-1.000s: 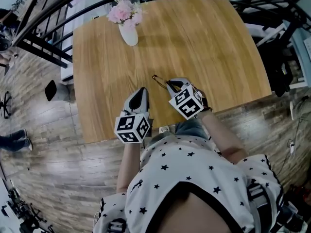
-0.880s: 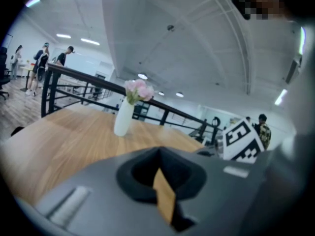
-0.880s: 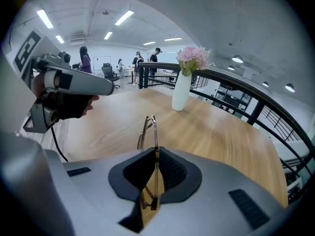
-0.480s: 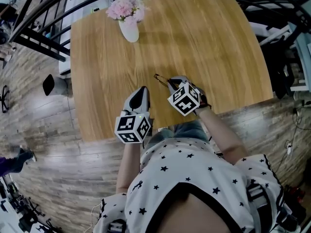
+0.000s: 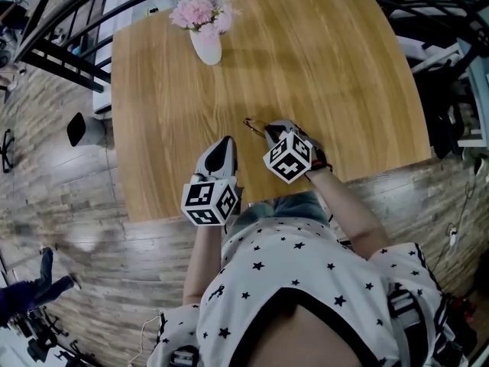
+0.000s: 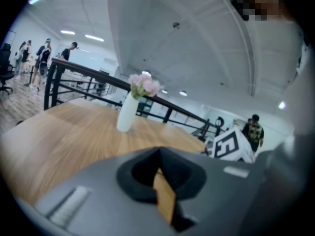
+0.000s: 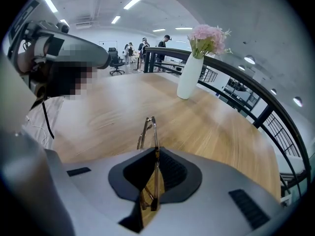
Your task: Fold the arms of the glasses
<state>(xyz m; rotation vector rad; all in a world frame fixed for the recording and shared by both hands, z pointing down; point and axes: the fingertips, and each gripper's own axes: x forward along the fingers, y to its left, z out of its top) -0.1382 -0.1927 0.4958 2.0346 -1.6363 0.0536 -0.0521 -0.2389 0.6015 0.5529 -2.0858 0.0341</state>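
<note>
Tongs status | left tongs [image 6: 159,157]: closed, empty | right tongs [image 7: 156,156]: clamped on glasses [image 7: 148,126]

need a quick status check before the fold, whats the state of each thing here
right gripper: jaws shut on the glasses
glasses: clamped edge-on, sticking out ahead of the jaws
left gripper: jaws shut, nothing between them
vase: upright on the table, pink flowers in it
</note>
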